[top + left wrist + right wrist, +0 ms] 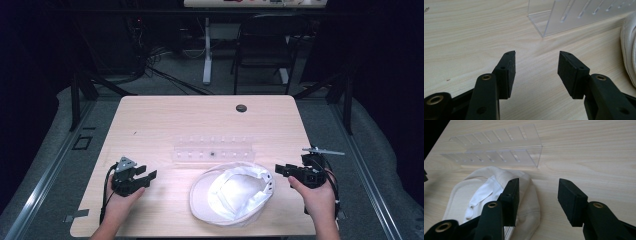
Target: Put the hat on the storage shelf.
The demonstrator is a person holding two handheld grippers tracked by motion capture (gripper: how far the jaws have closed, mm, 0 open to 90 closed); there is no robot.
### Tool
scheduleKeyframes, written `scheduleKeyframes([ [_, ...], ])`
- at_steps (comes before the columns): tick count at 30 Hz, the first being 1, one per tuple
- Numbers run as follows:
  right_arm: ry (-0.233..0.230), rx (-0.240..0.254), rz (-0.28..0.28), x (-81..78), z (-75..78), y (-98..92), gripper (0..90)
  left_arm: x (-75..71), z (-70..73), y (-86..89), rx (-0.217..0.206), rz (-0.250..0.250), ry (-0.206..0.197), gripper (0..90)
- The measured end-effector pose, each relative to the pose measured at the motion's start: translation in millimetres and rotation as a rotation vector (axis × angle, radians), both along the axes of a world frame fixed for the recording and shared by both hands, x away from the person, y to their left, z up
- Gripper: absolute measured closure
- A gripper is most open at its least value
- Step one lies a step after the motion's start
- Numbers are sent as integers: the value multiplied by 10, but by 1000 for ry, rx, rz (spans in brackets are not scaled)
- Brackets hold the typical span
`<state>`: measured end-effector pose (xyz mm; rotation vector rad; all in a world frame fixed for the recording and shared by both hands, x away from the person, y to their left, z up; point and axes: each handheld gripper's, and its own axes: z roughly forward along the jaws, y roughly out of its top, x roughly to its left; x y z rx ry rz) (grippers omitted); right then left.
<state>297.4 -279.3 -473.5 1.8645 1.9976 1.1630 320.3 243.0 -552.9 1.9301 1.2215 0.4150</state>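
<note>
A white cap (232,192) lies upside down on the wooden table (165,120), near its front edge, with the lining showing. Just behind it stands a clear plastic rack (212,149) with slots. My left gripper (146,175) rests at the front left, held in a hand, jaws open and nothing between them; in its own view the left gripper (536,72) points at bare wood, with the rack (574,17) ahead and the cap's edge (629,47) at right. My right gripper (279,170) sits open just right of the cap; in the right gripper view the open right gripper (537,200) has the cap (491,192) by its left jaw.
A round cable hole (241,108) sits near the table's far edge. Beyond the table stand a dark chair (265,45) and a white desk leg (207,50). Dark drapes hang to both sides.
</note>
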Motion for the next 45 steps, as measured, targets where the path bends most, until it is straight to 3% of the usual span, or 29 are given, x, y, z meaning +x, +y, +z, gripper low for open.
scheduleKeyframes([
  [7,21,59,41,-23,54,50,517,-1,6,3,-5,-3,-2,488],
  [13,57,70,85,-45,97,120,529,-9,6,-17,-3,-9,-1,487],
  [20,84,10,104,-59,103,241,526,-15,11,-32,6,-20,1,487],
  [28,132,-6,125,-54,57,307,529,-8,6,-56,13,-31,2,487],
  [36,163,-52,106,-18,-33,326,523,-12,-3,-77,10,-30,-2,486],
  [45,237,-41,88,42,-190,368,592,-8,-5,-80,16,-35,3,486],
])
